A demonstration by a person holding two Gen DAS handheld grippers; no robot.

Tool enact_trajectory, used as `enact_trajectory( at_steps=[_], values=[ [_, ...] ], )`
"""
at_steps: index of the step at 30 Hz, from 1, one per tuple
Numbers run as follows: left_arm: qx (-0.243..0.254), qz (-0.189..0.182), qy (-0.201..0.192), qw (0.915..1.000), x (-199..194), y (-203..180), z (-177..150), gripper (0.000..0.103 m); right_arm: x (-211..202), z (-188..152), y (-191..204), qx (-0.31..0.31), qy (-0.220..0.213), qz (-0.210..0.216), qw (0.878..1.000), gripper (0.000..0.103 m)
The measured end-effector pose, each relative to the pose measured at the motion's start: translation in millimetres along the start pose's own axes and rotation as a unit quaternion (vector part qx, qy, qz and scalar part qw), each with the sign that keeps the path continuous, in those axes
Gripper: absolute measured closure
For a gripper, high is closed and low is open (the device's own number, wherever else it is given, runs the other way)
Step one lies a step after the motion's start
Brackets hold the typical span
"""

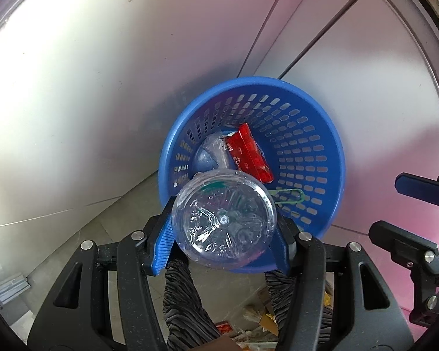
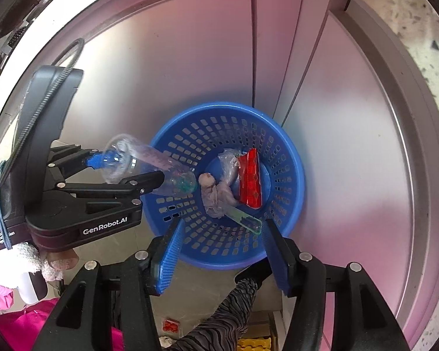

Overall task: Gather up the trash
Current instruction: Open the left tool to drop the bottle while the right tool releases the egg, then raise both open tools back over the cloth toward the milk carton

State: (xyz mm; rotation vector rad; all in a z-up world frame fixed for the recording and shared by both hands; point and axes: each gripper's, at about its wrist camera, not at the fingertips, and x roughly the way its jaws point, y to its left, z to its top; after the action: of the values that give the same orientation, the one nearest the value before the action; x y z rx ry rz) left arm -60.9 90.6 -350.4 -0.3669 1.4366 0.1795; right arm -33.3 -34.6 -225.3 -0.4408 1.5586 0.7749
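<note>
A blue slotted basket (image 1: 304,134) (image 2: 281,134) stands on the floor against a metal panel. In it lie a red wrapper (image 1: 250,155) (image 2: 250,180), a clear plastic bag (image 1: 216,150) (image 2: 228,161), a crumpled tissue (image 2: 212,193) and a green translucent strip (image 1: 288,196) (image 2: 244,219). My left gripper (image 1: 224,219) (image 2: 131,166) is shut on a clear plastic bottle (image 1: 224,219) (image 2: 161,166), held over the basket's near-left rim. My right gripper (image 2: 224,225) (image 1: 386,204) stands open above the basket with nothing pressed between its blue pads (image 2: 168,251); the strip's end lies close to the right one.
Brushed metal cabinet panels (image 1: 102,73) (image 2: 351,146) rise behind the basket. A speckled stone surface (image 2: 418,29) shows at upper right. A person's striped trouser legs (image 1: 184,301) (image 2: 219,321) stand near the basket. Scattered litter (image 1: 263,318) lies on the tiled floor.
</note>
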Motion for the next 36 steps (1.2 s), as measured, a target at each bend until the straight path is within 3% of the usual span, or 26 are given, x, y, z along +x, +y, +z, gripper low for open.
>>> enact_trajectory(
  at_steps=[12,21,28,36],
  values=[
    [-0.006,-0.031,-0.027,0.9991,-19,2,3,0.038,-14,-8,-5,0.006,-0.012,0.007,1.000,0.046],
    [0.006,-0.028,-0.044,0.9986,-45,0,5,0.038,-34,-13,-5,0.005,-0.030,0.015,0.999,0.046],
    [0.022,-0.033,-0.095,0.9946,-99,-1,5,0.038,-81,-23,-4,-0.012,-0.069,0.020,0.997,0.046],
    [0.044,-0.052,-0.171,0.9828,-166,-21,24,0.038,-144,-23,-27,0.005,-0.134,0.023,0.991,0.045]
  ],
)
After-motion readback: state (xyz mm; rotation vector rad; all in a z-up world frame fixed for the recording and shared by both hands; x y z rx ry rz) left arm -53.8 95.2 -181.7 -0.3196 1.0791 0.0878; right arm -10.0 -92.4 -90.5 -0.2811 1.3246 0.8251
